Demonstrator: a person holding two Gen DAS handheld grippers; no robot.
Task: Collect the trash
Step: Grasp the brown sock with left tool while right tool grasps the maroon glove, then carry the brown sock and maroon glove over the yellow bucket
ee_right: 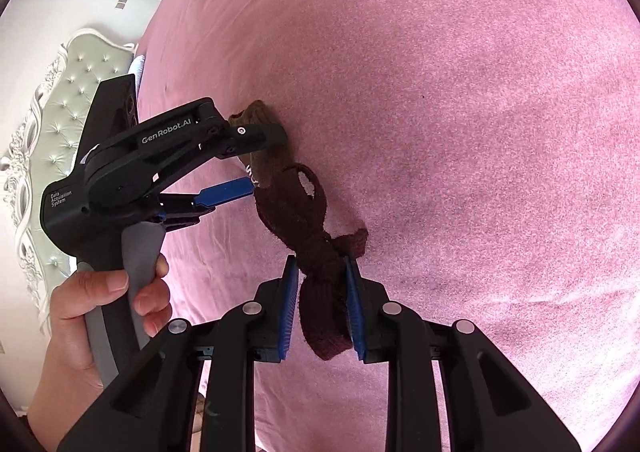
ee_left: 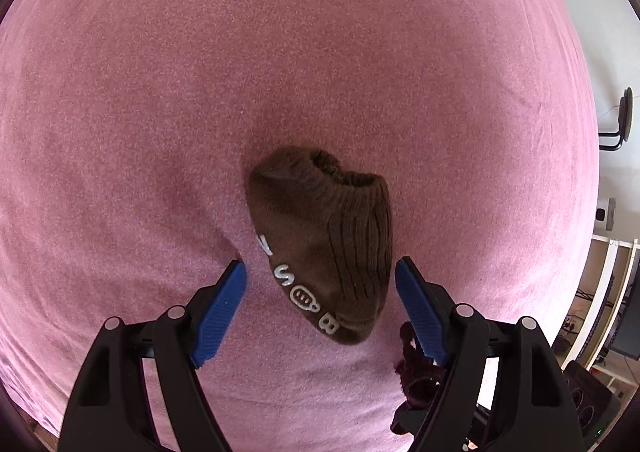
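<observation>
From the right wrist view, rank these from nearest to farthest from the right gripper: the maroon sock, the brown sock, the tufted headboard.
1. maroon sock: clamped between the right gripper's pads, on the pink bedspread.
2. brown sock: just past the maroon one, up-left, between the left gripper's open fingers.
3. tufted headboard: far left, beyond the bed's edge.

left wrist: steeply down, close | right wrist: oblique | shared: pink bedsheet

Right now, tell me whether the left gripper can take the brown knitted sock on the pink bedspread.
Probably yes: the left gripper is open astride the brown knitted sock, nothing between them.
</observation>
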